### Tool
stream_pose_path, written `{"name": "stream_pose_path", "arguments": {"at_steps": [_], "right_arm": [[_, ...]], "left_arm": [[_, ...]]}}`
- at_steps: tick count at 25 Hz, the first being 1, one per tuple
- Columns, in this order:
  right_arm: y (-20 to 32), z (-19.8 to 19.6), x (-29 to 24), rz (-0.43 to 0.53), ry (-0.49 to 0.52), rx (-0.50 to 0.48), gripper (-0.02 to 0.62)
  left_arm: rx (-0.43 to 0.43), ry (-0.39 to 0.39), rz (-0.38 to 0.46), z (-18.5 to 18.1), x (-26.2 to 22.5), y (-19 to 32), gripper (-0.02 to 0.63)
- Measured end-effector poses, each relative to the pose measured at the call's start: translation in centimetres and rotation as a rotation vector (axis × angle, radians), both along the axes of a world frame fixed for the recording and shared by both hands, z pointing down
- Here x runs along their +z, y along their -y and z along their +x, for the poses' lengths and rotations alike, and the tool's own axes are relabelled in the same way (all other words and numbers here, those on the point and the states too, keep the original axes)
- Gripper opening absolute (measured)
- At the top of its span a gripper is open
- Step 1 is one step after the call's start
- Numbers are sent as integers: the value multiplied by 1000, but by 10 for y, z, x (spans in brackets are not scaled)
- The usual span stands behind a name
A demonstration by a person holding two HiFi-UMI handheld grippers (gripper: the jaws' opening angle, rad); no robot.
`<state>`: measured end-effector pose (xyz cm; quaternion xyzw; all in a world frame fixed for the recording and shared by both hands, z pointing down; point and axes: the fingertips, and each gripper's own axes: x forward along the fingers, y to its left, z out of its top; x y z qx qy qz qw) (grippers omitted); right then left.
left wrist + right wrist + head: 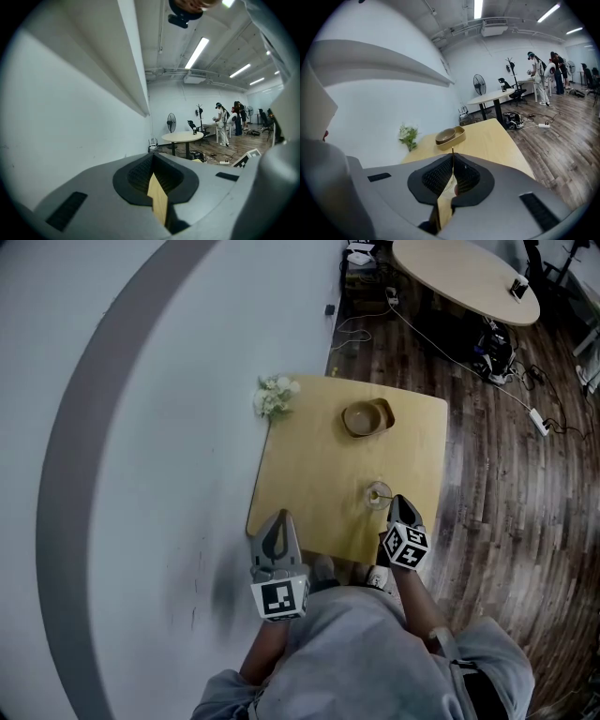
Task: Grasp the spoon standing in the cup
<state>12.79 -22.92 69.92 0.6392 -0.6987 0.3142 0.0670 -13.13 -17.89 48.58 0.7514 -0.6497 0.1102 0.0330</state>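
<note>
A small clear cup [378,495] stands on the light wooden table [309,474], near its front right edge. My right gripper [401,512] is just in front of the cup. In the right gripper view the thin gold handle of the spoon [452,151] sticks up between the pads, and the right gripper [452,159] is shut on it. The cup itself is mostly hidden under the jaws there. My left gripper [277,540] hovers at the table's front left corner. Seen in its own view, the left gripper [153,161] is shut with nothing held.
A tan bowl in a tray [367,418] sits at the back of the table, and the bowl [449,135] also shows in the right gripper view. A small plant [275,397] stands at the back left corner by the white wall. Wooden floor, cables and a round table [469,277] lie to the right.
</note>
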Motion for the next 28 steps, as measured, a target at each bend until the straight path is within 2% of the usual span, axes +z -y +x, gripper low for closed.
{"name": "stream_pose_path", "arguments": {"at_steps": [8,19,28], "right_arm": [[-1,1,-19,41,-18,-4,3],[-20,13,-73,122,48,34,3],[-37,20,-127,241,-33,21,3]], "left_arm": [[3,-5,4,-1,0,-4,2],[55,-45,45,17,-4,-14,2],[105,-75,55,31,-7,-16,2]]}}
